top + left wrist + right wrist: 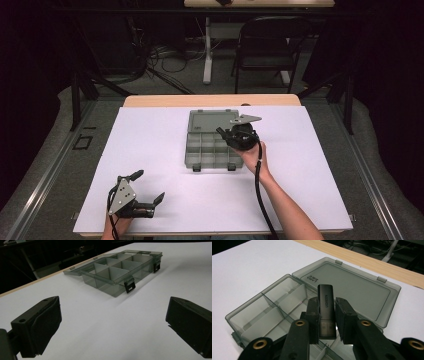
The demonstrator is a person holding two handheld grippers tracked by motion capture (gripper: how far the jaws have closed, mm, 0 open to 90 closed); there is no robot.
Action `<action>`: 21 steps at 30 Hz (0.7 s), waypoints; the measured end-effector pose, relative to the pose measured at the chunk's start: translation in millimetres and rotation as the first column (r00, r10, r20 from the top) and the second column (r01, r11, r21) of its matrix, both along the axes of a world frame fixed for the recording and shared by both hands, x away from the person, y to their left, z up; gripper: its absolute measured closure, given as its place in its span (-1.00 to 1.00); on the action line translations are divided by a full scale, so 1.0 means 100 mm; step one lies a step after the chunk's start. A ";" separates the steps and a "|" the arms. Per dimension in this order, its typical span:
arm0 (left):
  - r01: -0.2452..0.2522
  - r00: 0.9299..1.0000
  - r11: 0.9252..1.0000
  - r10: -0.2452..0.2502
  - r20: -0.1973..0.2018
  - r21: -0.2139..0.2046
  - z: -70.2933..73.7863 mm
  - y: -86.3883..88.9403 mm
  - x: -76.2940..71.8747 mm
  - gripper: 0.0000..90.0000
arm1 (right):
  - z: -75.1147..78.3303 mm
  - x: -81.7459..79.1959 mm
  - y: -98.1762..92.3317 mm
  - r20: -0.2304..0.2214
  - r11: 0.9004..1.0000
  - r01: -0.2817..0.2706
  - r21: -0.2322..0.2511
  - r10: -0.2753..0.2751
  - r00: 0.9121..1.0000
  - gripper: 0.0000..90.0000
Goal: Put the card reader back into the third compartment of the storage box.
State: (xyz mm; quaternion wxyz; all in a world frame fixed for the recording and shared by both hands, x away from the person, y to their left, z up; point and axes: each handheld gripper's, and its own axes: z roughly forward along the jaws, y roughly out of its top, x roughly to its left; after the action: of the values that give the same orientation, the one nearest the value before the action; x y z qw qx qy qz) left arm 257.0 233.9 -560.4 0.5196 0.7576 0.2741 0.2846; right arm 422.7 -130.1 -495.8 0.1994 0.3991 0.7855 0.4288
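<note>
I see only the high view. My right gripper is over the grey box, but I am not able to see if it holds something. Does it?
Observer: Yes. In the right gripper view the right gripper is shut on a black USB stick with the word UGREEN on it.
Operator: Is the box empty under it?
Observer: The compartments of the box that I see there are empty, and the lid lies flat open behind.
Operator: And my left gripper, is it open?
Observer: Yes. In the left gripper view the left gripper has its jaws wide apart over the bare white table, with nothing between them.
</note>
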 end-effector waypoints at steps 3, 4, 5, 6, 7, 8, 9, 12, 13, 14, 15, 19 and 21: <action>0.000 1.000 1.000 0.000 -0.002 0.000 0.00 0.00 0.00 -0.99 | -0.02 0.02 0.01 -0.012 1.000 0.009 0.002 -0.009 1.000 0.64; 0.000 1.000 1.000 0.000 -0.002 0.001 0.00 0.00 0.00 -0.99 | -0.03 0.03 0.02 -0.012 1.000 0.010 0.002 -0.010 1.000 0.64; 0.000 1.000 1.000 0.000 -0.001 0.002 0.00 0.00 0.00 -0.99 | -0.05 0.04 0.03 -0.017 1.000 0.019 0.003 -0.019 1.000 0.64; 0.000 1.000 1.000 0.000 0.000 0.002 0.00 0.00 0.00 -0.99 | -0.06 0.05 0.04 -0.024 1.000 0.022 0.000 -0.022 0.999 0.64; 0.000 1.000 1.000 0.000 0.000 0.001 0.00 0.00 0.00 -0.99 | -0.07 0.06 0.05 -0.028 1.000 0.026 0.002 -0.026 0.999 0.64; 0.000 1.000 1.000 0.000 0.001 0.001 0.00 0.00 0.00 -0.99 | -0.09 0.07 0.06 -0.034 0.999 0.033 0.000 -0.033 0.999 0.64; 0.000 1.000 1.000 0.000 0.001 0.001 0.00 0.00 0.00 -0.99 | -0.09 0.07 0.06 -0.034 0.999 0.033 0.000 -0.033 0.999 0.64; 0.000 1.000 1.000 0.000 0.000 0.003 0.00 0.00 0.00 -0.99 | -0.11 0.08 0.09 -0.034 0.999 0.045 -0.004 -0.046 0.998 0.64; 0.001 1.000 1.000 -0.001 0.000 0.003 0.00 0.00 0.00 -0.99 | -0.11 0.09 0.11 -0.044 0.999 0.050 -0.008 -0.050 0.998 0.64; 0.001 1.000 1.000 -0.001 0.001 0.003 0.00 0.00 0.00 -0.99 | -0.11 0.09 0.11 -0.044 0.999 0.050 -0.008 -0.050 0.998 0.64; 0.001 1.000 1.000 -0.001 0.001 0.003 0.00 0.00 -0.01 -0.99 | -0.12 0.10 0.12 -0.046 0.999 0.052 -0.009 -0.053 0.998 0.64; 0.000 1.000 1.000 0.000 0.001 0.003 0.00 0.00 0.00 -0.99 | -0.13 0.11 0.17 -0.056 0.998 0.061 -0.020 -0.062 0.997 0.55; 0.001 1.000 1.000 -0.001 0.001 0.002 0.00 0.01 0.00 -0.99 | -0.12 0.11 0.17 -0.057 0.997 0.074 -0.020 -0.075 0.996 0.31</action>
State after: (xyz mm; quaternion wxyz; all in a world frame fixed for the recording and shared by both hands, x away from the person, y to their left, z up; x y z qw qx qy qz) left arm 256.9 234.5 -560.1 0.5191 0.7581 0.2731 0.2850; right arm 433.6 -113.0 -507.4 0.1963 0.4385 0.7793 0.4022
